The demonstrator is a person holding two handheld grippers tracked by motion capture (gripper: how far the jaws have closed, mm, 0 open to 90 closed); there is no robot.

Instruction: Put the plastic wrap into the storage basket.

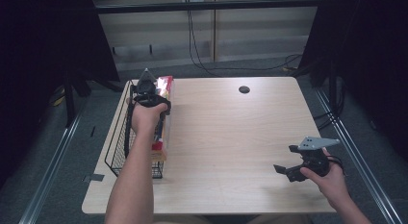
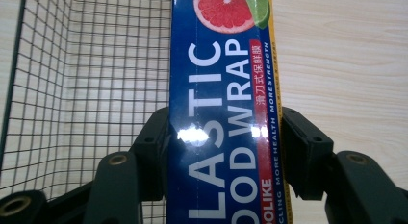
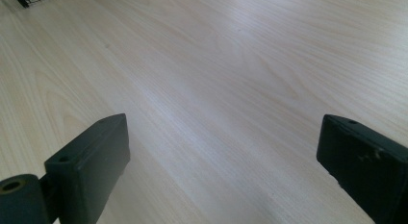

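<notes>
Gripping the plastic wrap box (image 2: 223, 113) beside the wire basket (image 2: 86, 80), left claw (image 2: 223, 152); right claw (image 3: 221, 156) gapes over bare table (image 3: 216, 65).

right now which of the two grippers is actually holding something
The left gripper, at the wire basket, is shut on the plastic food wrap box, one jaw on each long side. The right gripper has its jaws wide apart over bare table.

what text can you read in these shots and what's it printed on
All on the plastic wrap box clamped in the left gripper:
"LASTIC" (start cut off)
"OOD WRAP" (start cut off)
"MORE STRENGTH"
"MORE HEALTH"
"OLIKE" (start cut off)
Red strip of Chinese characters: too small to read surely.
High view: the box's print is too blurred to read.
</notes>
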